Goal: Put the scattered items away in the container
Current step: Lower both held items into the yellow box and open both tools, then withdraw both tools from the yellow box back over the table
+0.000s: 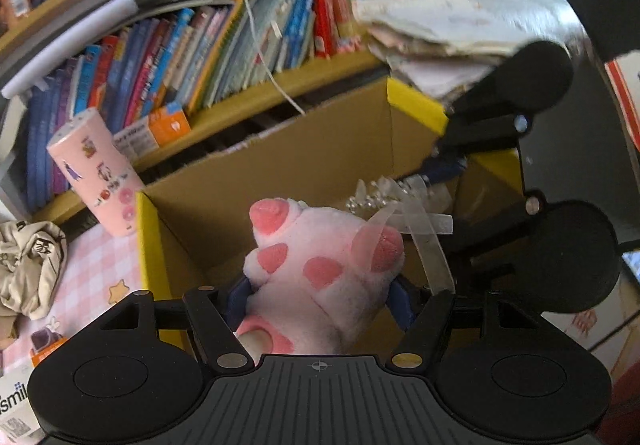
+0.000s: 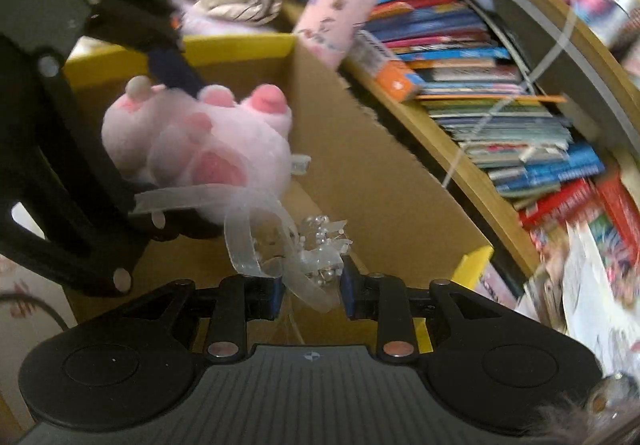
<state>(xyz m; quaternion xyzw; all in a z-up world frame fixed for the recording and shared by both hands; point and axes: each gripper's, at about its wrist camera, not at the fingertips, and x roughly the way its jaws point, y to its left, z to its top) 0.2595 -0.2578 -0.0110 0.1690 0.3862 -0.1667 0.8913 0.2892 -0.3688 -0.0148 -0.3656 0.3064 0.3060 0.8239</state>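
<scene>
Your left hand-held gripper (image 1: 318, 301) clamped the plush paw (image 1: 320, 265), your right hand-held gripper (image 2: 308, 291) pinched the ribbon tiara (image 2: 308, 257); you needed both well inside the cardboard box (image 1: 280, 161) before releasing.

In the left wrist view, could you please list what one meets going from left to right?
Crumpled beige cloth → pink cylinder → pink plush paw in the left tool → clear ribbon → right tool.

A pink printed cylinder (image 1: 96, 173) leans against a wooden shelf (image 1: 256, 93) crammed with books (image 1: 208, 57).
</scene>
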